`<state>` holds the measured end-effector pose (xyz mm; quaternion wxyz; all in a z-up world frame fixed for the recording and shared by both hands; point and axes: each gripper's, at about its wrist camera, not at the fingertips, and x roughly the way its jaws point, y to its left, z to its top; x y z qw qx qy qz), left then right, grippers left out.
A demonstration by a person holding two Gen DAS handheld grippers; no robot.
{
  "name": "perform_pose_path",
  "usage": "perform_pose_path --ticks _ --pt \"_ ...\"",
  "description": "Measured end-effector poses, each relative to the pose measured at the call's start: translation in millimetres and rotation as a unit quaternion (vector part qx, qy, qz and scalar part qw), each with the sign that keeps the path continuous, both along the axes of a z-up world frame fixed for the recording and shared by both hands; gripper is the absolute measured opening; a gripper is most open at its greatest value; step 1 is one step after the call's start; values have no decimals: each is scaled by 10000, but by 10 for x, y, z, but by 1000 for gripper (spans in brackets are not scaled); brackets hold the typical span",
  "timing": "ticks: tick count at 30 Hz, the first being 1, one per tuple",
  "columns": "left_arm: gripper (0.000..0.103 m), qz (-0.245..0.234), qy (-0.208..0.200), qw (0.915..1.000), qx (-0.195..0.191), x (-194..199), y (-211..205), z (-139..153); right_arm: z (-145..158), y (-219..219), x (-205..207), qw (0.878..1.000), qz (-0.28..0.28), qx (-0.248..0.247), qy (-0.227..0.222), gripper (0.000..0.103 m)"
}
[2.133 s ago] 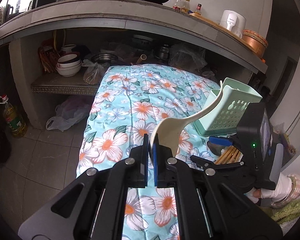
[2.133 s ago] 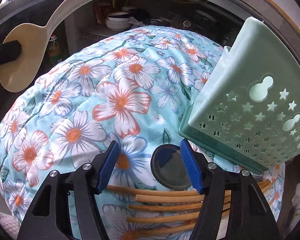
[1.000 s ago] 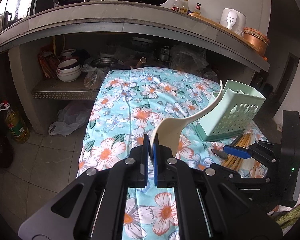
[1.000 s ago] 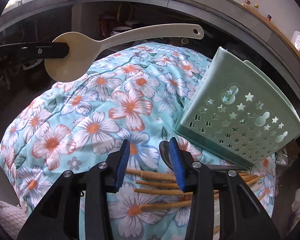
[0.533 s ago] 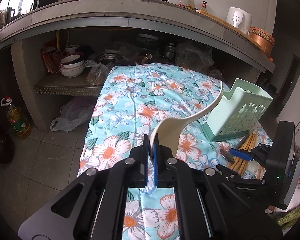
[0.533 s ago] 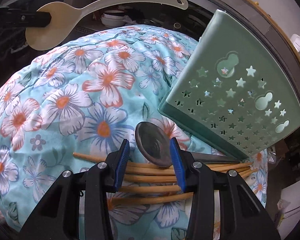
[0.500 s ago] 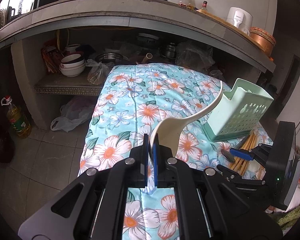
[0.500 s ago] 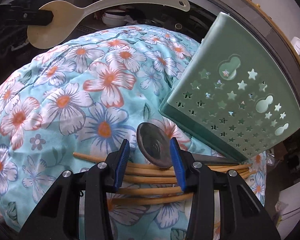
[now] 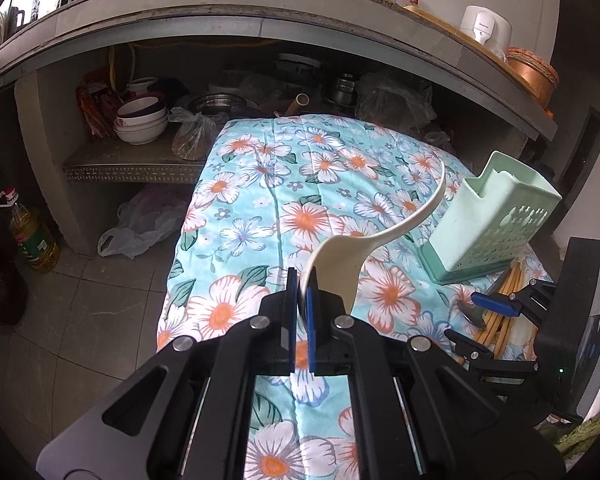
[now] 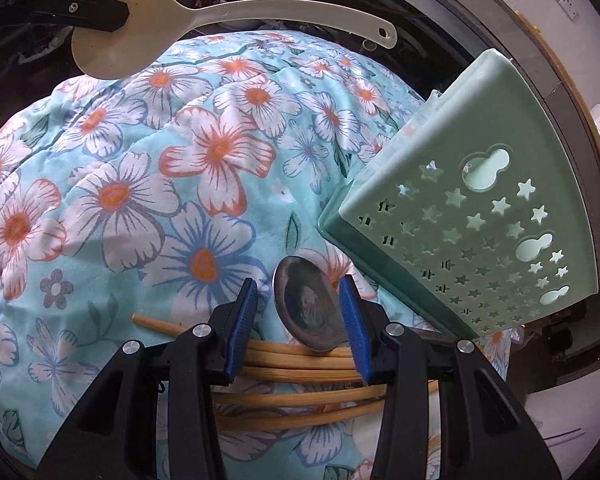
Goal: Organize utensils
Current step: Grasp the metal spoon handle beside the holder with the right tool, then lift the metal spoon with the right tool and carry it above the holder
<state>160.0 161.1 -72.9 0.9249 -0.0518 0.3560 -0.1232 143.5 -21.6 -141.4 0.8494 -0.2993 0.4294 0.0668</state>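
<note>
My left gripper (image 9: 300, 292) is shut on the bowl of a cream plastic rice spoon (image 9: 340, 256), held in the air over the floral cloth (image 9: 260, 200). The right wrist view shows that spoon (image 10: 112, 48) at top left. A pale green utensil holder (image 10: 480, 220) stands at the right; in the left wrist view the holder (image 9: 496, 220) is upright. My right gripper (image 10: 299, 284) is open, its blue pads on either side of a metal spoon's bowl (image 10: 306, 312), which lies on several bamboo chopsticks (image 10: 300, 364). A gap shows at the left pad.
The cloth-covered table drops off at its left edge to a tiled floor with an oil bottle (image 9: 32, 236) and a plastic bag (image 9: 140, 224). Behind it is a shelf with stacked bowls (image 9: 142, 120) under a concrete counter carrying a white kettle (image 9: 486, 26).
My right gripper narrowed its jaws, then sank and tilted toward the chopsticks, so the metal spoon's bowl now sits between its pads. The left gripper keeps the cream spoon and has shifted only slightly.
</note>
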Motion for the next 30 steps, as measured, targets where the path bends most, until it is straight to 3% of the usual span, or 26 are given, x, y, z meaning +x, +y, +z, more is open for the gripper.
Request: perform_pose_path --ticks 4,6,7,8,11,16,20,24,30 --pt "3 5 5 10000 -4 15 -10 -7 -66 81 120 9999 12 -123 -39 41" --pt "3 9 -8 10000 -16 15 -4 -4 -66 80 68 9999 42 -92 -20 33" --pt "3 11 -26 10000 -12 9 -1 0 -72 81 60 10000 39 -51 14 20" --pt "3 19 -49 10000 -1 6 2 8 -74 78 36 10000 13 -78 -13 13" --pt "3 46 -141 9999 5 -28 14 68 -40 45 -20 9999 10 -59 -119 11" --pt "3 -28 -480 9988 83 -110 -18 329 270 -102 -140 9979 -30 455 -461 7" --pt "3 -295 -831 9946 554 -118 -184 655 604 -379 -121 9906 -186 1259 -494 6" --pt "3 -768 -1061 9825 1326 -76 -471 923 980 -750 -126 9783 -418 1924 -646 4" --pt "3 -1665 -1145 9509 2343 4 -938 1110 1356 -1314 -164 9572 -818 2651 -829 4"
